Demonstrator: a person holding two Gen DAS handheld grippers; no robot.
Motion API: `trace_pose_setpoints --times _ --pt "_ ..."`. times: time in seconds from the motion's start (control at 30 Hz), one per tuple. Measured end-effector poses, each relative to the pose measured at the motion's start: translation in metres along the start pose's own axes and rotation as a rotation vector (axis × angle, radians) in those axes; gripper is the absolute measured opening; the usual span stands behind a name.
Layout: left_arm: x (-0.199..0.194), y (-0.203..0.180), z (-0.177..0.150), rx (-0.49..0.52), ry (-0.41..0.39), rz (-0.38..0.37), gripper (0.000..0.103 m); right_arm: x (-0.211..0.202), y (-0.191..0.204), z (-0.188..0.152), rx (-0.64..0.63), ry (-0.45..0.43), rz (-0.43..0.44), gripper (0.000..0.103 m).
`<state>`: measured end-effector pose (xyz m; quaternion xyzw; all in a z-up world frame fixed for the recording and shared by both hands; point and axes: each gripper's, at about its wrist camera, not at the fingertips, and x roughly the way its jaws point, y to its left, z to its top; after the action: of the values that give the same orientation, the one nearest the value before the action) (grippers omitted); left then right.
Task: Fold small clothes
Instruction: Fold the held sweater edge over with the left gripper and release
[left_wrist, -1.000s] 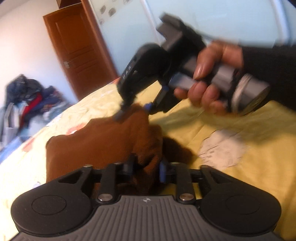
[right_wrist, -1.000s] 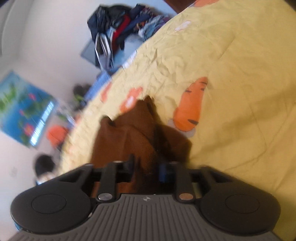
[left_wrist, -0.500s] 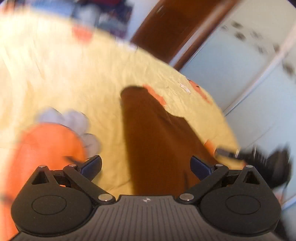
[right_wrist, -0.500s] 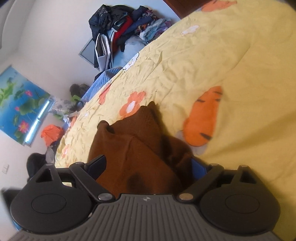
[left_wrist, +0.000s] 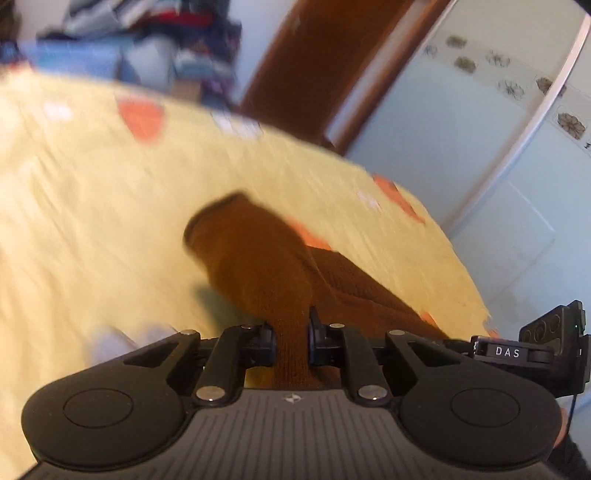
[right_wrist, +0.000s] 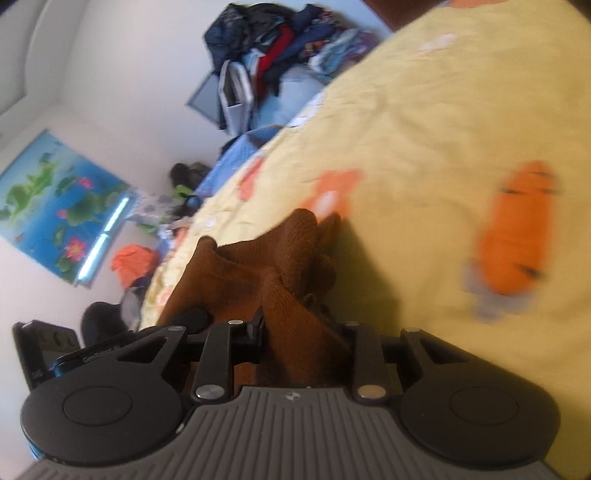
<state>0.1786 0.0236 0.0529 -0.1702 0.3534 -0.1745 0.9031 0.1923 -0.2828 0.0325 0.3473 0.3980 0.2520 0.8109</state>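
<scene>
A brown knit garment (left_wrist: 251, 251) lies bunched on the yellow bed sheet (left_wrist: 92, 184), one tube-shaped part stretching away from me. My left gripper (left_wrist: 291, 332) is closing, and its pads pinch a narrow fold of that part. In the right wrist view the same garment (right_wrist: 280, 258) is heaped in folds on the sheet (right_wrist: 424, 129). My right gripper (right_wrist: 304, 332) is closing too, with a thick ridge of the cloth pressed between its jaws. The cloth hides its right fingertip. The right gripper's body (left_wrist: 535, 350) shows at the left view's right edge.
A pile of clothes (right_wrist: 277, 48) sits past the bed's far end. A wooden door (left_wrist: 314, 74) and a pale blue wardrobe (left_wrist: 480, 147) stand behind the bed. The bed edge runs close on the right (left_wrist: 476, 295). A lotus poster (right_wrist: 62, 206) hangs above floor clutter.
Both grippers stood wide open half a second ago and have closed on the brown garment. The left view has swung and rolled away from the other hand, now looking along the garment.
</scene>
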Motion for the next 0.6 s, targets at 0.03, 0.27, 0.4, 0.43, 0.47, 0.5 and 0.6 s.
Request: trace_pose_setpoints --times 0.03,0.27,0.4,0.43,0.47,0.5,0.6 --pt "-0.004 0.006 0.007 0.002 -0.02 0.042 0.016 0.011 0.006 0.002 0.004 -0.001 0.008 0.035" --pt "-0.044 0.063 -0.012 -0.143 0.0 0.077 0.06 0.023 0.036 -0.012 -0.057 0.06 -0.074 0.092" --pt "-0.056 0.077 -0.06 -0.263 0.103 -0.048 0.074 -0.002 0.04 -0.039 -0.091 0.11 -0.069 0.092" --pt "-0.053 0.078 -0.07 -0.292 0.145 -0.063 0.074 -0.002 0.041 -0.045 -0.102 0.134 -0.075 0.091" --pt "-0.051 0.077 -0.08 -0.308 0.159 -0.083 0.073 0.0 0.044 -0.054 -0.119 0.152 -0.089 0.089" --pt "-0.051 0.071 -0.085 -0.285 0.133 -0.088 0.072 0.005 0.046 -0.06 -0.138 0.169 -0.106 0.084" --pt "-0.048 0.064 -0.087 -0.274 0.172 -0.057 0.023 0.017 0.053 -0.074 -0.203 0.212 -0.104 0.043"
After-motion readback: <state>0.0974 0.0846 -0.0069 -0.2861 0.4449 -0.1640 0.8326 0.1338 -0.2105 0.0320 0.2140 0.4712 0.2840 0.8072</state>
